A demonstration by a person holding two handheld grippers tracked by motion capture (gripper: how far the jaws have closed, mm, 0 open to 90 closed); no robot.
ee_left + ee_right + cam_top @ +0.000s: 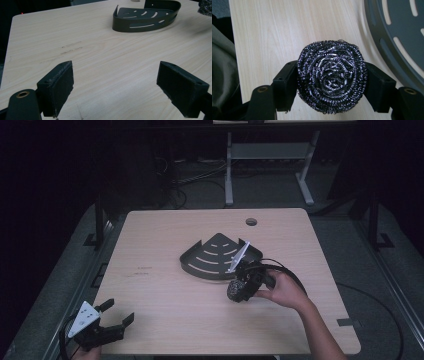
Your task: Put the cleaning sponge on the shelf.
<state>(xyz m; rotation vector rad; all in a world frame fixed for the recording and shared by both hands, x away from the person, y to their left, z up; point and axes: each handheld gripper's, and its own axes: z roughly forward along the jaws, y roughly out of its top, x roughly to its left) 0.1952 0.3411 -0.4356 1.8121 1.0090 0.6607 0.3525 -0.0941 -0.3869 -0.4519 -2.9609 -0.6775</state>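
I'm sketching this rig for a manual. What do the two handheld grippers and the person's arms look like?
Both grippers are black, each with two blocky jaws faced with dark, flat pads. The left gripper carries a light grey three-cornered plate with small holes on top; the right gripper has the same kind of plate. A black cable loops from each. Brass-coloured rings sit at the jaw bases. The forearms are bare, with no sleeves visible.

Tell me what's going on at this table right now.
A person works with a gripper in each hand. The right gripper is shut on a steel wool scourer, held just beside a dark slotted corner caddy in the middle of the wooden table. The left gripper sits at the table's near left corner, jaws open and holding nothing.
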